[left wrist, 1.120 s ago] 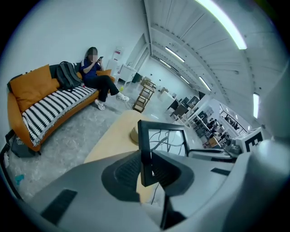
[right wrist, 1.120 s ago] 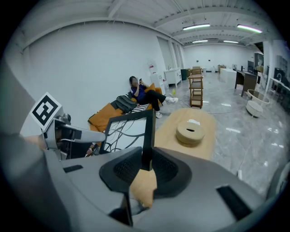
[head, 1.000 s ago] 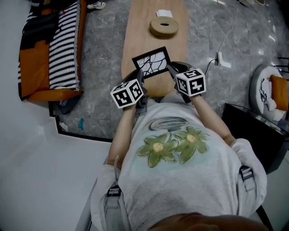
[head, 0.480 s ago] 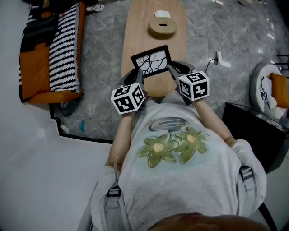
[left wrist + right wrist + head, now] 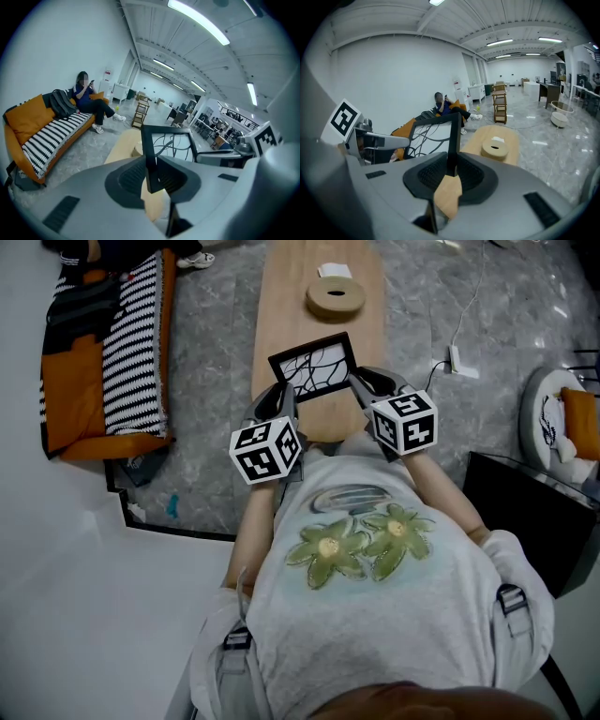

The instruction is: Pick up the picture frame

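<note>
The picture frame (image 5: 314,367) is black-edged, with a white picture of dark branching lines. It hangs tilted above the near end of the wooden table (image 5: 281,296). My left gripper (image 5: 288,395) is shut on the frame's left edge (image 5: 149,154). My right gripper (image 5: 356,383) is shut on the frame's right edge (image 5: 452,140). In the left gripper view the other gripper (image 5: 225,157) shows at the right. In the right gripper view the other gripper (image 5: 370,140) shows at the left.
A round wooden ring (image 5: 336,297) and a small white box (image 5: 335,271) lie at the table's far end. A striped orange sofa (image 5: 108,343) stands at the left, with a person (image 5: 86,96) sitting on it. A cable and white plug (image 5: 464,362) lie on the floor at the right.
Both grippers have lifted the frame a little off the table; the marker cubes sit slightly nearer the camera. The grips look unchanged.
</note>
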The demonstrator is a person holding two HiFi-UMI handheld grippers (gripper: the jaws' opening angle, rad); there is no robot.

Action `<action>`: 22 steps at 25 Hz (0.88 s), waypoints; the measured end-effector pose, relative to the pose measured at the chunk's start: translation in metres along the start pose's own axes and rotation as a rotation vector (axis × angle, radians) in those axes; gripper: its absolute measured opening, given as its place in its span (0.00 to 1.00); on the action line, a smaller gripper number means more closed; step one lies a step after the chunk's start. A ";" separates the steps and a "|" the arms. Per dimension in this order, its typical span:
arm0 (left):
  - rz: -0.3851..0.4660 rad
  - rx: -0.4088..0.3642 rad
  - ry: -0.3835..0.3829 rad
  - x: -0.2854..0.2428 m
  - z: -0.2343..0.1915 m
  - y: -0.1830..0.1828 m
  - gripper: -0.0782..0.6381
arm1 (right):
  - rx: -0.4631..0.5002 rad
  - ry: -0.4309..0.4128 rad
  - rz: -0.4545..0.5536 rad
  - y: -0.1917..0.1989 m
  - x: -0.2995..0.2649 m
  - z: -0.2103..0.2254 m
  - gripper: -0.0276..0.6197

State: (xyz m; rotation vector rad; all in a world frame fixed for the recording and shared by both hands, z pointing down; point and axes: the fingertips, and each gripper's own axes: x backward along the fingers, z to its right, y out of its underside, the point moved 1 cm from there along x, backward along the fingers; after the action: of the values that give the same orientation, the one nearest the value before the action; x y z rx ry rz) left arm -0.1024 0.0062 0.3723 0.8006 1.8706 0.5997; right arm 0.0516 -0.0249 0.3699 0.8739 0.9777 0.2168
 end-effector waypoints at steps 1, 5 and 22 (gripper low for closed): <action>0.003 0.001 0.000 0.001 0.000 -0.001 0.22 | 0.001 0.000 0.002 -0.001 0.001 -0.001 0.16; 0.015 -0.002 -0.003 0.006 0.002 -0.004 0.22 | 0.012 -0.003 0.019 -0.006 0.005 -0.004 0.16; 0.035 0.028 -0.005 0.014 0.003 -0.009 0.22 | 0.030 -0.023 0.036 -0.012 0.011 -0.008 0.16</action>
State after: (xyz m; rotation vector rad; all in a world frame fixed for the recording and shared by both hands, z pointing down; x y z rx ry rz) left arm -0.1057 0.0109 0.3569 0.8543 1.8672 0.5944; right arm 0.0486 -0.0224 0.3523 0.9203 0.9460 0.2227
